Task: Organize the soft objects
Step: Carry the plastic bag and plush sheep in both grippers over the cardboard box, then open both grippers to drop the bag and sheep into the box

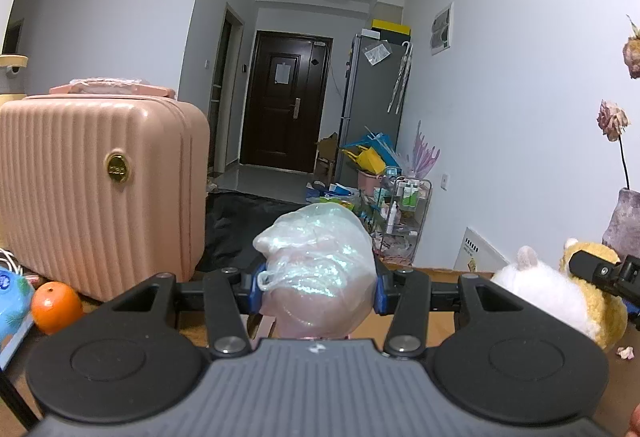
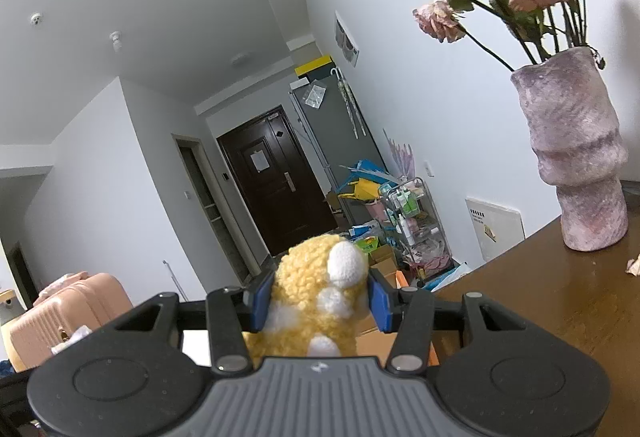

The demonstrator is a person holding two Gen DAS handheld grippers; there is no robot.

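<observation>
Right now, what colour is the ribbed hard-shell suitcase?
Peach pink ribbed hard-shell suitcase, clearest in the left wrist view.

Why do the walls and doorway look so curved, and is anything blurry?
Left wrist view: the wide lens bows the walls and leans the pink suitcase; the plastic-wrapped toy shows glare. Right wrist view: the room tilts, the vase bends outward, and the yellow plush looks slightly soft.
</observation>
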